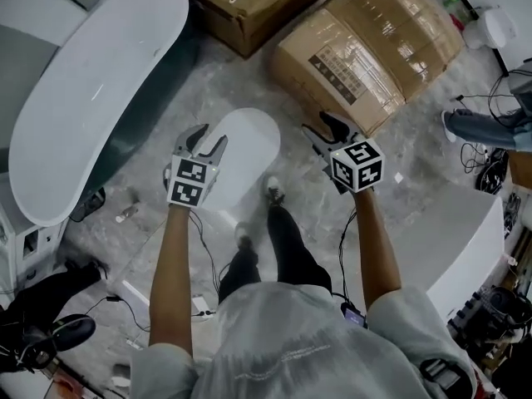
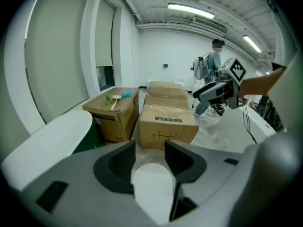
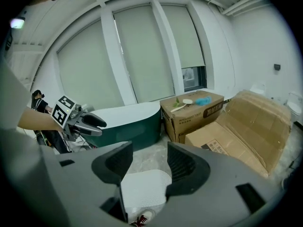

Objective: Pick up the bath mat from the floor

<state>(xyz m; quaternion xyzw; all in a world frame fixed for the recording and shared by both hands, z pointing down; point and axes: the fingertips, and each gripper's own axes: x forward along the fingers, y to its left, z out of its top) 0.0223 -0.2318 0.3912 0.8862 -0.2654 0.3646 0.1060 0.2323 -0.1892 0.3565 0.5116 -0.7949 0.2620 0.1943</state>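
Hovering above the bath mat [image 1: 249, 144], flat on the floor [image 1: 287, 98]. My left gripper [image 1: 210, 136] and right gripper [image 1: 320, 125] have fingers [image 1: 195, 135] apart, holding nothing. The picking up is all left.

In the right gripper view, the side of the open cardboard box [image 3: 196, 119] carries dark print that seems to read "INTELLIGENT TOILET", with larger Chinese characters beside it, too small to make out. The dark label [image 1: 337, 77] on the taped carton [image 1: 382, 40] is too blurred to read.
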